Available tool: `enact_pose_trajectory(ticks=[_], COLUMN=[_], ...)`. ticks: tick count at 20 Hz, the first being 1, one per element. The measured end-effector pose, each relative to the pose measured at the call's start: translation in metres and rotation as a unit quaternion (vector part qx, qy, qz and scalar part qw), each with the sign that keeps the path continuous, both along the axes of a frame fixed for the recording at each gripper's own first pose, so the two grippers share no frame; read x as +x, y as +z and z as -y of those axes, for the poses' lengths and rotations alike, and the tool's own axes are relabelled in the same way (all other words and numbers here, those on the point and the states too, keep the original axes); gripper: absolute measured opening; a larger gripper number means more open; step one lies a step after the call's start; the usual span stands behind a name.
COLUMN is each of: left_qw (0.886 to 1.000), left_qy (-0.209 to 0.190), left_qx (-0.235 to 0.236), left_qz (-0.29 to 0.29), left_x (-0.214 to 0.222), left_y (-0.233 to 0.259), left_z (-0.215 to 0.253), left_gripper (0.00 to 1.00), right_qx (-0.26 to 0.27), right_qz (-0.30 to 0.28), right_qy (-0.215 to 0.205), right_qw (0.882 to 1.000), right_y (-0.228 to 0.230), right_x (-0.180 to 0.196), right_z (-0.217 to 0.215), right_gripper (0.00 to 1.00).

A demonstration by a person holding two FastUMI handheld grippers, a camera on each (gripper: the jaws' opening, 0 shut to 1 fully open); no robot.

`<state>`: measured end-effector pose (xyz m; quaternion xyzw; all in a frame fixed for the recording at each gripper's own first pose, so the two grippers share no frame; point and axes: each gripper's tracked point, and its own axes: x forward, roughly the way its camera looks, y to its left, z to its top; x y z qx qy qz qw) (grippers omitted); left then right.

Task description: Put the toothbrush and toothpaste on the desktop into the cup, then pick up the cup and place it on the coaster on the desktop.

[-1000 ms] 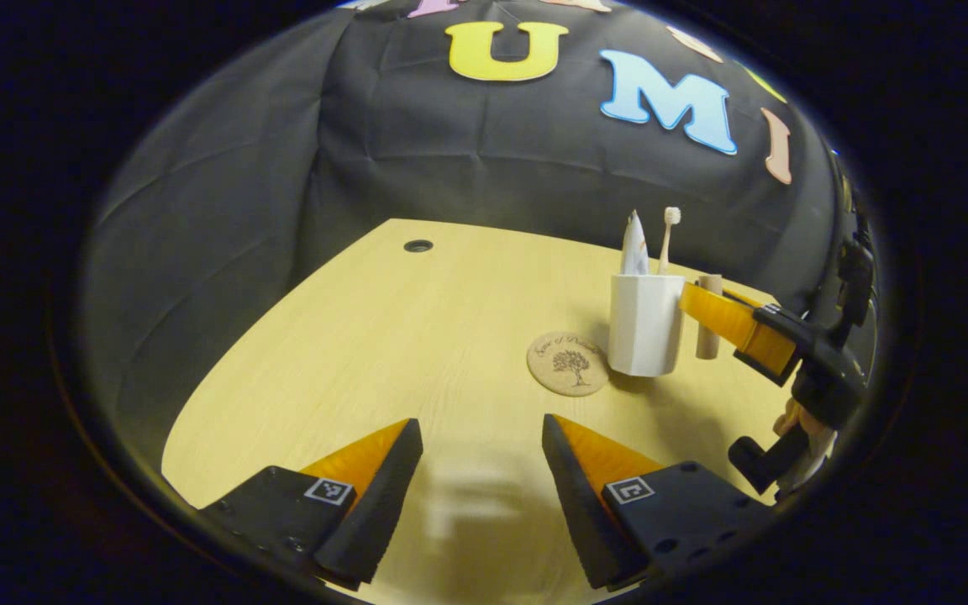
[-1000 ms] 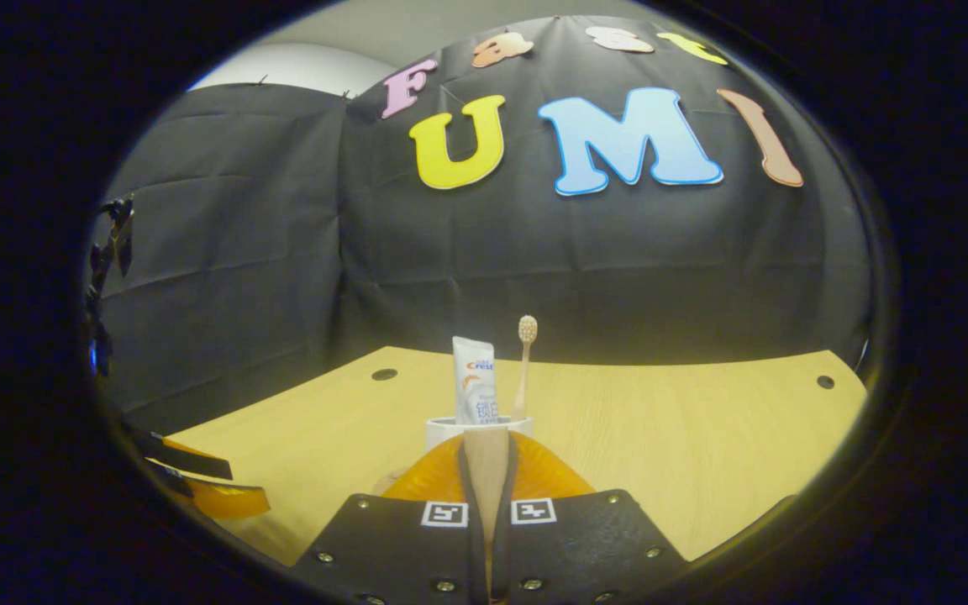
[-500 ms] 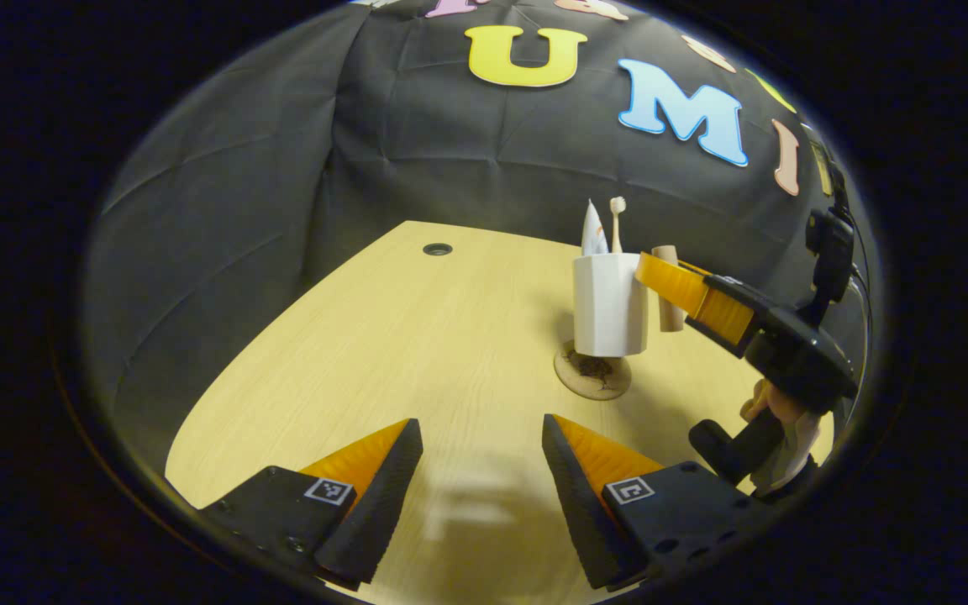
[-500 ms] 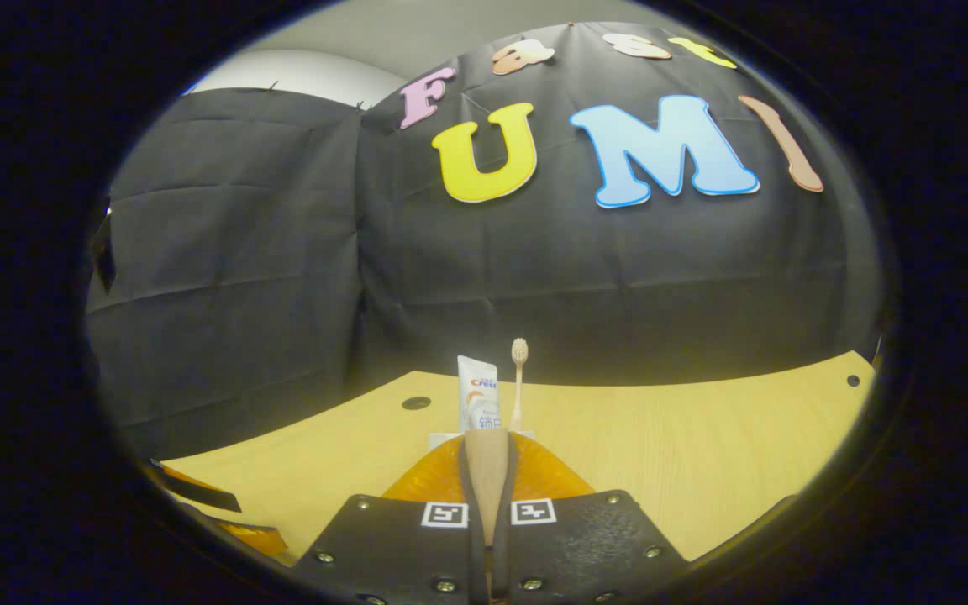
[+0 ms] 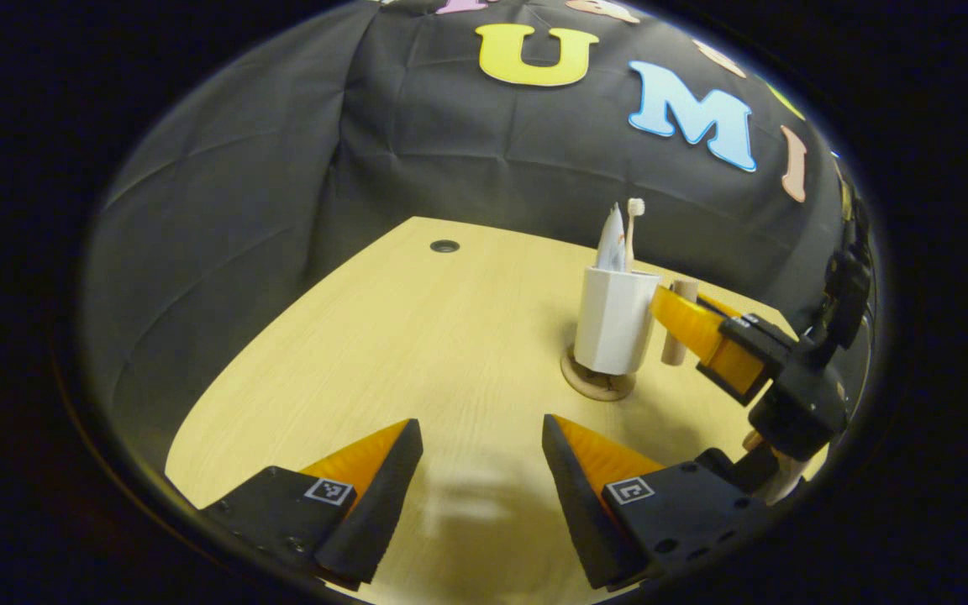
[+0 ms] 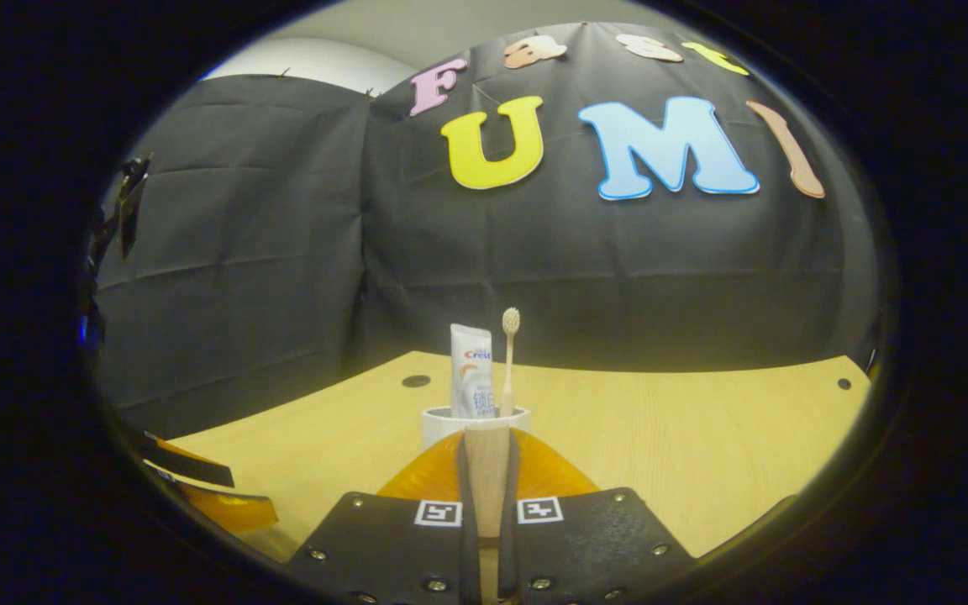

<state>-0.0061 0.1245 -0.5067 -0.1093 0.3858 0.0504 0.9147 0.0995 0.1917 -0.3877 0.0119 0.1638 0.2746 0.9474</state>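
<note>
Desktop point(image 5: 383, 336), cup point(image 5: 614, 319) holding toothbrush point(image 5: 633, 227), toothpaste point(image 5: 612, 244)

Your left gripper point(image 5: 481, 470) carries wedge-shaped orange fingers with black pads on black mounts, each bearing a square coded marker. Your right gripper point(image 6: 488, 470) matches: ribbed orange fingers, black plates, silver screws.

Recording booth, black cloth wall point(image 6: 282, 252), light wooden desktop point(image 5: 383, 353)
</note>
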Motion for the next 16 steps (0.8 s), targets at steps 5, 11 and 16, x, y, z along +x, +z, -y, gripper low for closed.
enact_pose_trajectory(ticks=[5, 11, 16], left_qw=[1.000, 1.000, 0.999], left_qy=[-0.009, -0.003, -0.005], left_qx=[-0.003, -0.008, 0.001], left_qz=[0.022, 0.022, 0.050], left_x=[0.018, 0.019, 0.031], left_y=[0.020, 0.018, 0.056], left_z=[0.019, 0.029, 0.046], left_gripper=[0.94, 0.94, 0.94], right_qx=[-0.016, -0.011, -0.003], right_qz=[-0.014, -0.028, -0.013], right_qy=[0.009, 0.017, 0.011], right_qw=[1.000, 0.999, 1.000], right_y=[-0.014, -0.020, 0.028], right_x=[-0.020, -0.037, -0.050], right_z=[0.009, 0.023, 0.044], right_gripper=[0.14, 0.26, 0.30])
